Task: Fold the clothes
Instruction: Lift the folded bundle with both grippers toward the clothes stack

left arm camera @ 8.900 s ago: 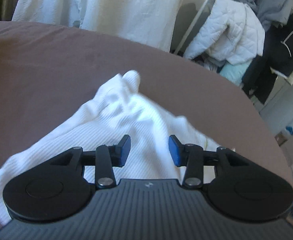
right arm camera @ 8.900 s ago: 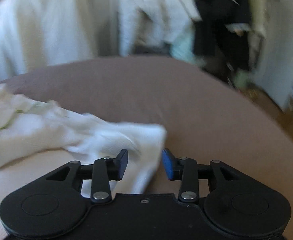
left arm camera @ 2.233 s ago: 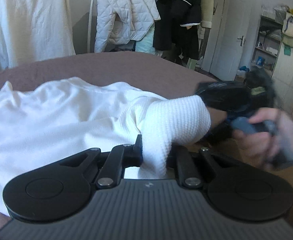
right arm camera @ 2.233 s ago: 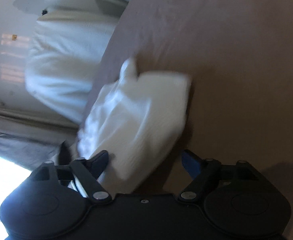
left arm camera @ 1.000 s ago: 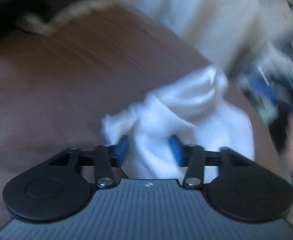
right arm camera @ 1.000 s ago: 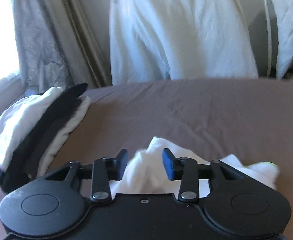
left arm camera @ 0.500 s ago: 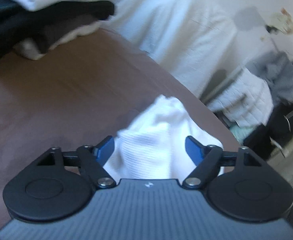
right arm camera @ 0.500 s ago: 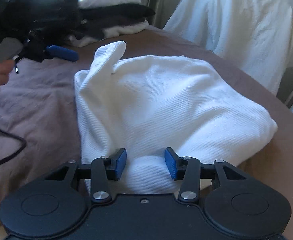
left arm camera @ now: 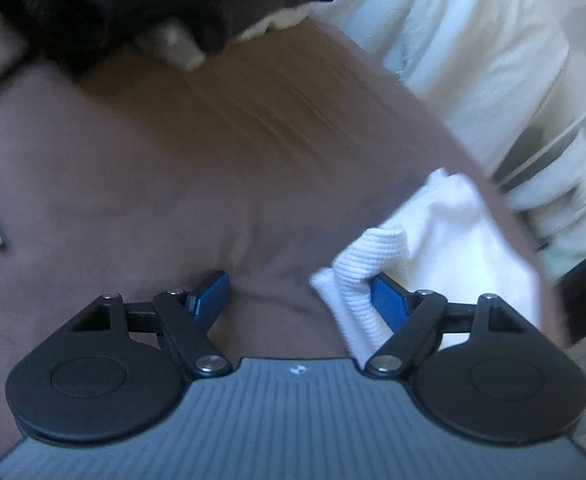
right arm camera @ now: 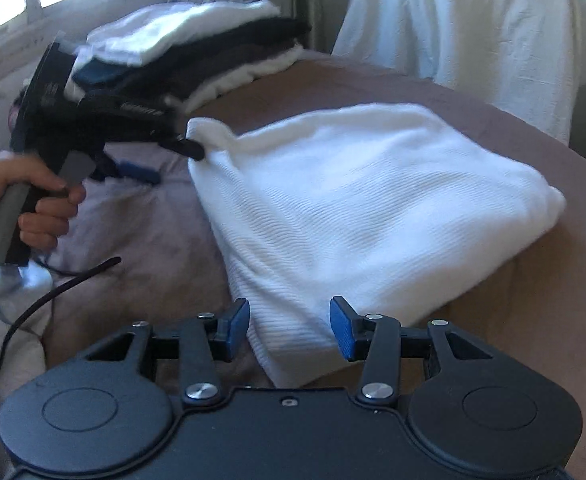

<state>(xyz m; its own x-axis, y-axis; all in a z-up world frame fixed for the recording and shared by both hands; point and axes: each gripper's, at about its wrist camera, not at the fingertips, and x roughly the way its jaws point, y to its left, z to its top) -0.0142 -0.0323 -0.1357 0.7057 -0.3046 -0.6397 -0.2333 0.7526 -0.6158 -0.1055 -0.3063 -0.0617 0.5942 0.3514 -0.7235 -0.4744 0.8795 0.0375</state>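
Left wrist view, blurred: the left gripper (left arm camera: pixel 299 294) is seen with jaws spread wide, having just closed a little; a ribbed corner of the white garment (left arm camera: pixel 363 280) lies against the inside of the right-hand blue pad, the other pad is clear of it over bare cover, so nothing is clamped. The garment is spread toward the right edge of the brown bed cover (left arm camera: pixel 165 160). A stack of folded clothes (left arm camera: pixel 165 4), dark and white, is seen at the far left corner. Right wrist view: the right gripper (right arm camera: pixel 289 328) is held with jaws part open, the garment's (right arm camera: pixel 365 200) near folded edge lying between the pads, not visibly pinched. The garment is folded into a thick block in the middle of the bed. The left gripper (right arm camera: pixel 173 156) is held in a hand (right arm camera: pixel 33 200) at the garment's far left corner, its upper finger touching that corner. The folded stack (right arm camera: pixel 197 52) sits behind it.
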